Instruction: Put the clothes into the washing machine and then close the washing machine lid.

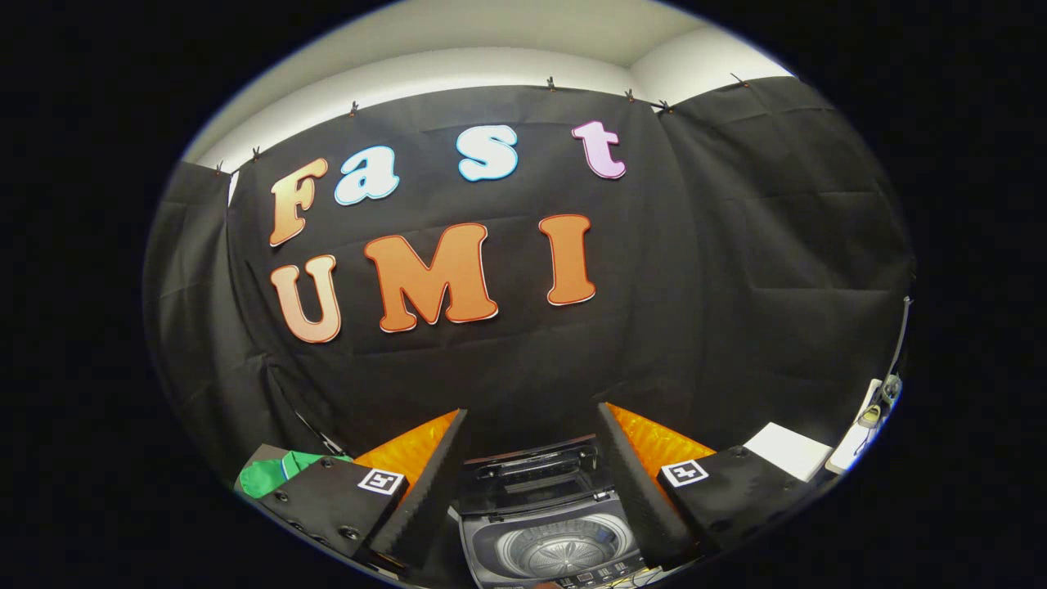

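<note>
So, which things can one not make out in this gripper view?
- Green garment: the finger mount covers most of it; its type is unclear.
- Washing machine: its front is cut off below; the drum seems empty, but its depth is hidden.
- Gripper: fingers apart and empty, hiding the machine's sides.
- Small items far right: too small to identify.

My one camera rides on the tool point(532, 458), looking forward along its two spread fingers, close above the open washing machine point(550, 532), facing the wall
</note>
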### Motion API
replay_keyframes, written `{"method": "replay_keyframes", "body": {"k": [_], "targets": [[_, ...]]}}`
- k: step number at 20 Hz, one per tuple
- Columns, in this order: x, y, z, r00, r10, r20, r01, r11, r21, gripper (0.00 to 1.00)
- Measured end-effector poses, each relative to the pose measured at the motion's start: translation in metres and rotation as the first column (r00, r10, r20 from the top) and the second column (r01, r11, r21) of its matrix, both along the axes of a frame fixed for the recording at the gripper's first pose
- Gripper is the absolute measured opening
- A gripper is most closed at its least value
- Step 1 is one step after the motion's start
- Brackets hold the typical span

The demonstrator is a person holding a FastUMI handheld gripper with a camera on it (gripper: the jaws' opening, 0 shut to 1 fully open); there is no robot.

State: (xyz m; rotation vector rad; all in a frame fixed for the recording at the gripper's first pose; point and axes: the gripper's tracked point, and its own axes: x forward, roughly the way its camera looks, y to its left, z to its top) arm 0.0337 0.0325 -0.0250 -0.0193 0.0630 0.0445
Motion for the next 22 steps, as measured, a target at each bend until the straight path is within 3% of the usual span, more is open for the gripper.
{"method": "replay_keyframes", "body": {"k": [7,12,17,22], "targets": [[0.0,0.064,-0.022,0.992,0.114,-0.049,-0.115,0.993,-0.031,0.98],[-0.012,0.126,-0.064,0.966,0.22,-0.135,-0.231,0.971,-0.066,0.98],[-0.034,0.205,-0.115,0.906,0.341,-0.252,-0.374,0.922,-0.098,0.99],[-0.058,0.268,-0.177,0.821,0.419,-0.388,-0.484,0.871,-0.082,0.99]]}}
